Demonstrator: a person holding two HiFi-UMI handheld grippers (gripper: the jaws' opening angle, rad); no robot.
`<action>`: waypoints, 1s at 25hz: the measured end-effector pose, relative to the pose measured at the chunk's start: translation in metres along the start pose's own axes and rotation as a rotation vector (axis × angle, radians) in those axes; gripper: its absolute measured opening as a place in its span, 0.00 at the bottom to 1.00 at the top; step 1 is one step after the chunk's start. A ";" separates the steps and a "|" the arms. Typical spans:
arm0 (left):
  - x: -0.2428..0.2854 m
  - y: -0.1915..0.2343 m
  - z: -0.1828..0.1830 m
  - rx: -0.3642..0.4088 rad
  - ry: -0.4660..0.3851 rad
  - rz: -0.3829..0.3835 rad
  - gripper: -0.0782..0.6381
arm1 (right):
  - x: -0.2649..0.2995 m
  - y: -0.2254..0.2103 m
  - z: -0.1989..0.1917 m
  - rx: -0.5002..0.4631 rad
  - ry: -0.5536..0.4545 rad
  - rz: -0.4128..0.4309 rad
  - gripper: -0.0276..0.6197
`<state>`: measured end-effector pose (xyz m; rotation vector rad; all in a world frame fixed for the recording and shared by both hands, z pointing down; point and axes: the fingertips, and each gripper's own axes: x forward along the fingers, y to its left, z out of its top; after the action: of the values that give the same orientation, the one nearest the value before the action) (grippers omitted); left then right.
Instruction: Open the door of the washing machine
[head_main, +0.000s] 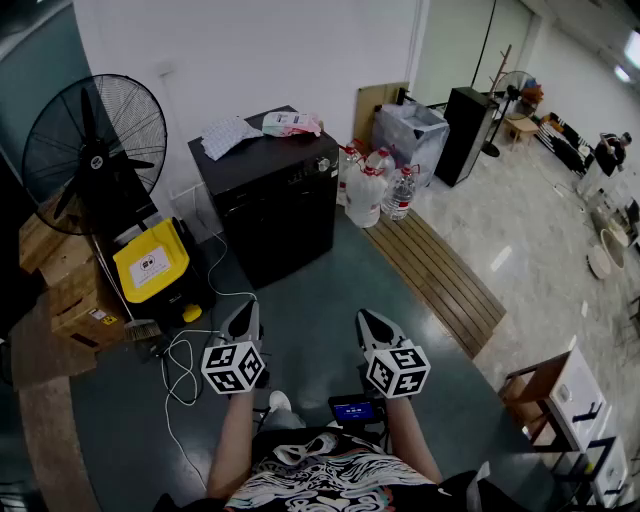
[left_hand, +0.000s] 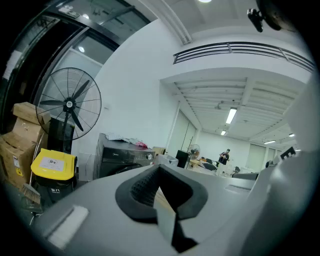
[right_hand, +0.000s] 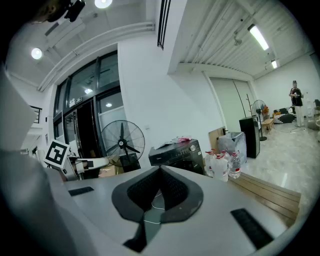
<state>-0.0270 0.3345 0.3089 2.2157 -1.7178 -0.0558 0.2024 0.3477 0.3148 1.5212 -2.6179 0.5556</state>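
Observation:
A black washing machine (head_main: 272, 195) stands against the white wall with its door closed; it also shows as the dark washing machine (left_hand: 122, 159) in the left gripper view and the washing machine (right_hand: 177, 155) in the right gripper view. Cloths and a packet lie on its top. My left gripper (head_main: 243, 318) and right gripper (head_main: 373, 325) are held side by side well short of the machine, over the dark floor. Both are shut with nothing between the jaws, seen as the left gripper (left_hand: 159, 170) and right gripper (right_hand: 160, 171) in their own views.
A large standing fan (head_main: 97, 150) and a yellow-lidded bin (head_main: 152, 262) stand left of the machine, with cardboard boxes (head_main: 62, 285) beyond. Water jugs (head_main: 375, 185) and a wooden slat board (head_main: 440, 275) lie to its right. White cables (head_main: 185, 355) trail on the floor. A person (head_main: 607, 152) stands far right.

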 end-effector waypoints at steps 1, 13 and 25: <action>0.000 0.000 0.002 0.000 -0.005 0.001 0.11 | 0.000 0.001 0.002 -0.004 -0.004 0.003 0.05; -0.005 -0.003 0.004 0.033 -0.006 0.011 0.11 | 0.006 0.009 0.010 -0.012 -0.008 0.054 0.05; 0.023 0.023 0.000 0.020 0.032 0.002 0.29 | 0.060 0.016 0.010 -0.065 0.047 0.111 0.27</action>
<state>-0.0424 0.3072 0.3191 2.2164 -1.7108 -0.0028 0.1591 0.3021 0.3151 1.3348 -2.6692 0.5030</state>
